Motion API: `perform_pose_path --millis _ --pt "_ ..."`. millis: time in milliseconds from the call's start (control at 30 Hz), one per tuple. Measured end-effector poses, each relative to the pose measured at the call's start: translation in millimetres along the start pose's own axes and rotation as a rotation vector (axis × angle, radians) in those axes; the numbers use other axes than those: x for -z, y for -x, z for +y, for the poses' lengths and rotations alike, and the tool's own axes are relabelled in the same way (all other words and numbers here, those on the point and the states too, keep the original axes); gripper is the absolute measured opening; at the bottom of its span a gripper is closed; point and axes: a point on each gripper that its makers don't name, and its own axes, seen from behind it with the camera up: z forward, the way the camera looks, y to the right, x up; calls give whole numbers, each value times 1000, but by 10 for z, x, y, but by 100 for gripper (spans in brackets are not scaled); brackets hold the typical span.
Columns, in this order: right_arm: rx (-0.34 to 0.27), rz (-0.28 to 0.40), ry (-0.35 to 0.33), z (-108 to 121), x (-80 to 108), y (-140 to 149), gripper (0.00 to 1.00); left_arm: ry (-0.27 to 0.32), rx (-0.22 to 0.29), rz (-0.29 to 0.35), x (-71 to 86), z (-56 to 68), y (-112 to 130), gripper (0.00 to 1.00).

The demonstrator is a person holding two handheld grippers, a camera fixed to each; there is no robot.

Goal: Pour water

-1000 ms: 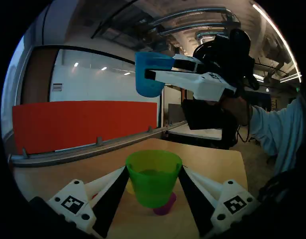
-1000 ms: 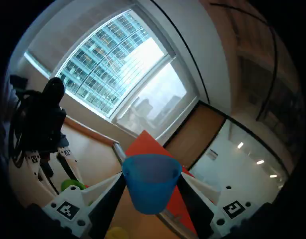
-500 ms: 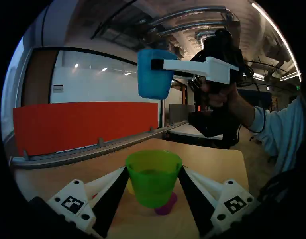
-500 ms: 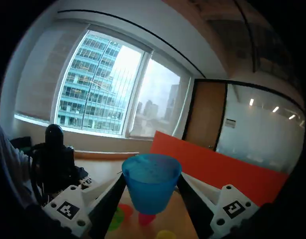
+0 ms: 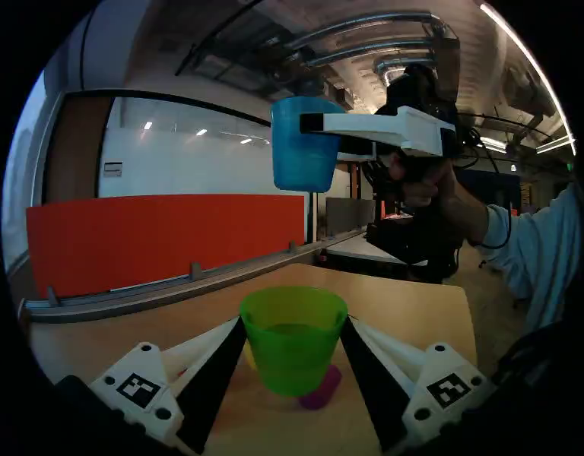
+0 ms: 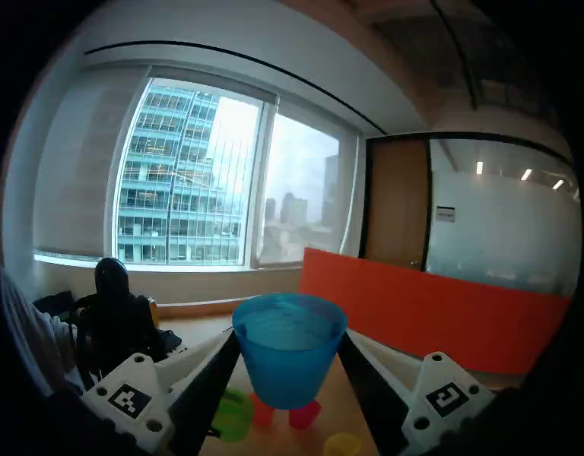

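Pinching blue plastic cup, right claw high; left claw pinches green plastic cup. Best: lower, tilt slowly over rim.

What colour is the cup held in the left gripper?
Green. The cup shows best in the left gripper view.

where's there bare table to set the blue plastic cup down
Bare wood lies beyond the green plastic cup, toward the far edge of the wooden table, and on the left along the metal rail. It is crowded under both held cups: small coloured cups cluster beneath the blue plastic cup.
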Motion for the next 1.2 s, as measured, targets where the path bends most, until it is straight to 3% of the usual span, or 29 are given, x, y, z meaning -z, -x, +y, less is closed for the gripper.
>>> perform_pose_path --millis 267,767,1200 --pt "-1 -12 46 187 115 59 89 -19 -2 -11 47 -59 52 86" --pt "-9 -28 161 663 504 235 89 -55 -7 -42 159 -178 161 85" --pt "-23 -57 195 861 680 431 90 -55 -10 -66 171 -172 230 85"
